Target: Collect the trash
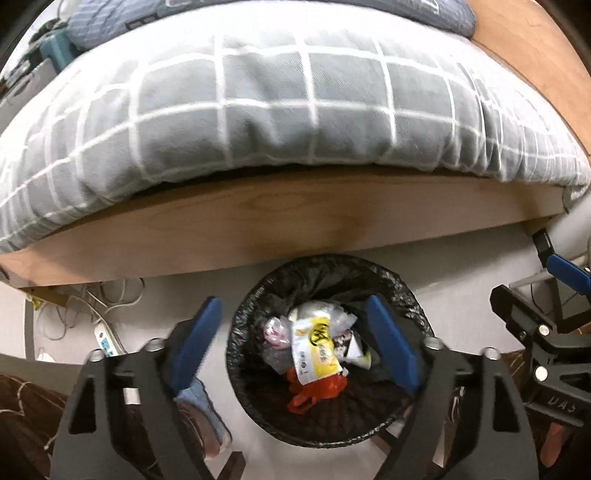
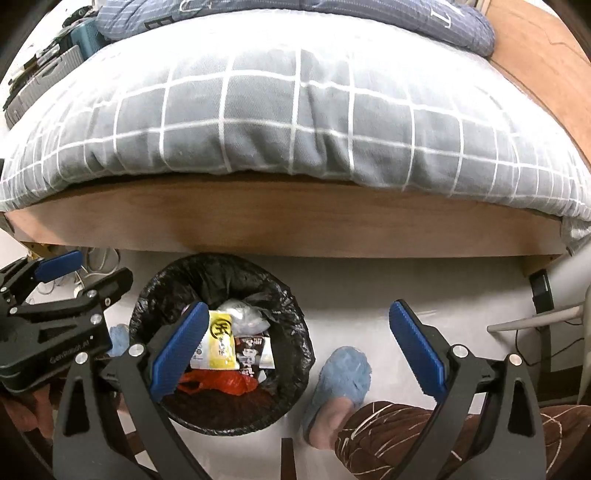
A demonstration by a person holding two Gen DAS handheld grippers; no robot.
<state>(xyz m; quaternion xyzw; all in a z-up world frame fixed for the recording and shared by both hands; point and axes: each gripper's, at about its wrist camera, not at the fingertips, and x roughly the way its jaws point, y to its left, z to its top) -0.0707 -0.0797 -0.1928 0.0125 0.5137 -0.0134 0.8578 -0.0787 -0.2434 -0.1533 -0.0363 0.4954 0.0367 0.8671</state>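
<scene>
The bin (image 1: 325,347) stands on the pale floor (image 2: 369,280) just in front of the wooden bed frame (image 1: 258,229), lined with a black bag (image 2: 295,332) whose rim folds over the edge. Inside it lie a yellow-and-white wrapper (image 1: 314,350), a crumpled red bag (image 1: 314,391), a clear plastic wad (image 1: 275,328) and a dark printed packet (image 2: 253,354); what lies underneath is hidden. The left gripper (image 1: 295,347) hangs above the bin with its blue pads (image 1: 195,343) spread wide apart, one on each side of the opening, holding nothing. The right gripper (image 2: 299,350) hangs beside it, also spread wide and empty; its left pad (image 2: 181,347) overlaps the bin's near rim while its right pad (image 2: 417,347) is over bare floor. Each gripper shows at the edge of the other's view, the right one (image 1: 546,317) at the far right of the left camera and the left one (image 2: 62,295) at the far left of the right camera. A grey quilt (image 2: 295,122) with white grid lines hangs over the bed edge, with a blue striped pillow (image 2: 295,11) behind it. A foot in a blue fuzzy slipper (image 2: 343,376) rests on the floor just right of the bin, below a brown patterned trouser leg (image 2: 406,435). White cables and a power strip (image 1: 107,339) lie on the floor under the bed's left end.
</scene>
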